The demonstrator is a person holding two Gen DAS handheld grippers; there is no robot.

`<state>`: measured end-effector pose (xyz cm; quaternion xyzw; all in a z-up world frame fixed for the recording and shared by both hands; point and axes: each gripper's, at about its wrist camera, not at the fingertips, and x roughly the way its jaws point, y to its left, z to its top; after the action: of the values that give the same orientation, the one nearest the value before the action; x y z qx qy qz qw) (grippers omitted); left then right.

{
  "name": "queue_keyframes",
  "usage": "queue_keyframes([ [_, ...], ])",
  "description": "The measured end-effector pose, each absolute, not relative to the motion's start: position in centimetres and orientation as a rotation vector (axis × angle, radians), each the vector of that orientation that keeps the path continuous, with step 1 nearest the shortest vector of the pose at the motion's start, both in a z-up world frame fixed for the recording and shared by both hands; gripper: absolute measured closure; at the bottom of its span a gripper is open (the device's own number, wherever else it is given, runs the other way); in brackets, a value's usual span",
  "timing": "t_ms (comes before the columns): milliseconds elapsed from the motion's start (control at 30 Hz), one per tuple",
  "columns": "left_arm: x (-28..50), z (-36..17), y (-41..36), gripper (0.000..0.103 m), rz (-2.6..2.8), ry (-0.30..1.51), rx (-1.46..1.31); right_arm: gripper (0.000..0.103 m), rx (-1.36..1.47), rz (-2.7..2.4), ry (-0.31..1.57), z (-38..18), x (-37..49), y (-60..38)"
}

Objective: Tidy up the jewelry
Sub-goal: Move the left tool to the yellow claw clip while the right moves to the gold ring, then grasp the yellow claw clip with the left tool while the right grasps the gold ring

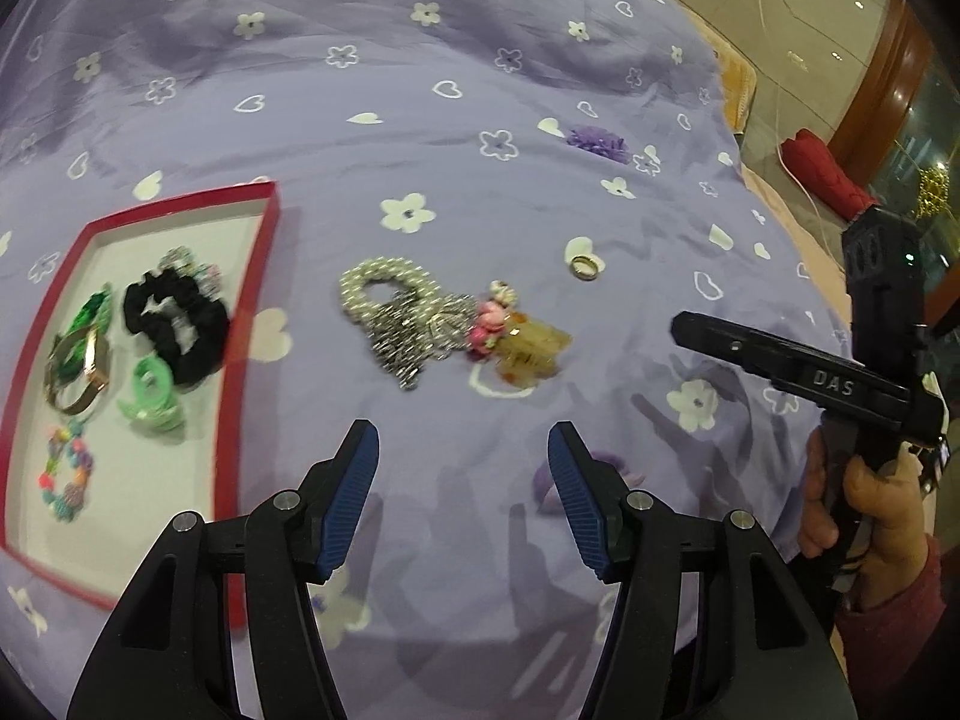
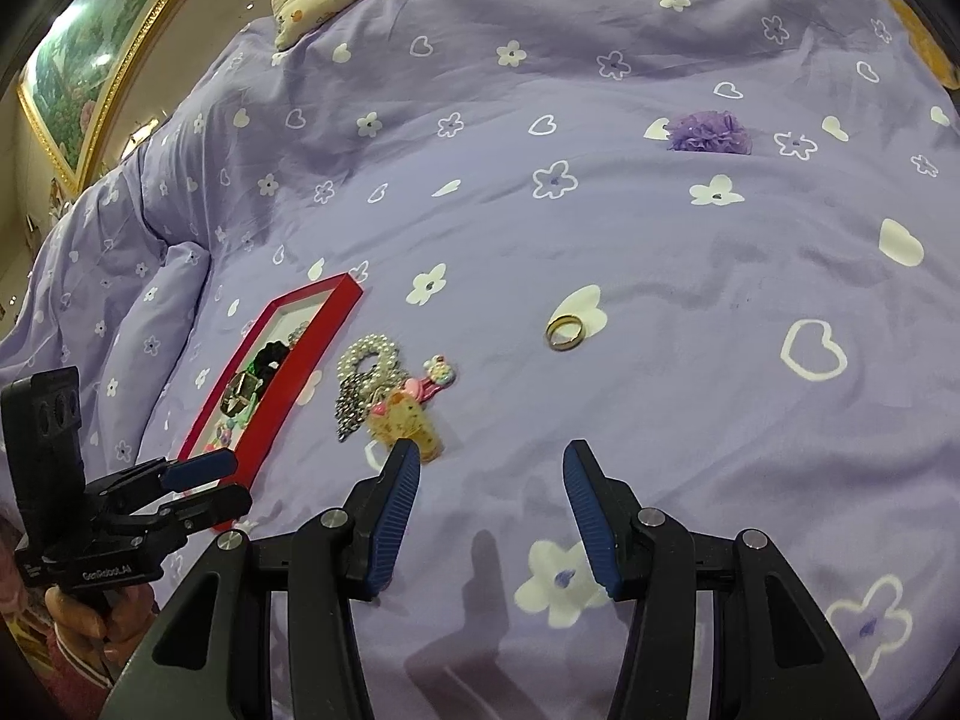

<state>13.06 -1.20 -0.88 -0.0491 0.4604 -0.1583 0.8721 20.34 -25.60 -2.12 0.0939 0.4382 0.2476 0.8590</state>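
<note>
2 grippers, left [image 1: 463,498] and right [image 2: 491,516], fingers apart, empty; pearl bracelet [image 1: 384,294] awaits at 12 o'clock, red tray [image 1: 255,276] at 10.

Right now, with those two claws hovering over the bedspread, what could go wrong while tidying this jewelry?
The pearl bracelet, silver chain and pink flower clip lie tangled in one pile, so lifting one may drag the others along.

The gold ring is small and lies flat on the soft, wrinkled bedspread; open jaws could pinch cloth instead, or the ring could slip out.

The red tray already looks crowded near its close end, so a dropped piece might land on others.
</note>
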Motion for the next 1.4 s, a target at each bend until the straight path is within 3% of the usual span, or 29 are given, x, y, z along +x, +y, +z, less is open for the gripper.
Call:
queue_keyframes([
  [533, 19.1, -4.1, -6.5, 0.045, -0.378, 1.011, -0.052, 0.051, 0.099, 0.485, 0.958, -4.5, 27.2, -24.6],
  [667, 19.7, -4.6, -6.7, 0.047, -0.382, 1.01, -0.043, 0.052, 0.014, 0.484, 0.958, -5.2, 28.3, -23.0],
  [733, 19.6, -4.6, -6.8, 0.053, -0.39, 0.994, -0.032, 0.053, -0.028, 0.476, 0.955, -5.6, 28.7, -22.3],
  [800, 19.5, -4.3, -7.0, 0.068, -0.418, 0.98, -0.028, 0.067, -0.069, 0.465, 0.941, -5.8, 28.9, -21.8],
  [867, 19.4, -4.2, -7.3, 0.068, -0.417, 0.978, -0.014, 0.079, -0.108, 0.442, 0.924, -5.9, 28.9, -21.5],
  [1400, 15.7, -1.6, -4.5, 0.068, -0.412, 0.92, -0.058, 0.08, 0.071, 0.521, 0.877, -2.8, 24.3, -23.0],
])
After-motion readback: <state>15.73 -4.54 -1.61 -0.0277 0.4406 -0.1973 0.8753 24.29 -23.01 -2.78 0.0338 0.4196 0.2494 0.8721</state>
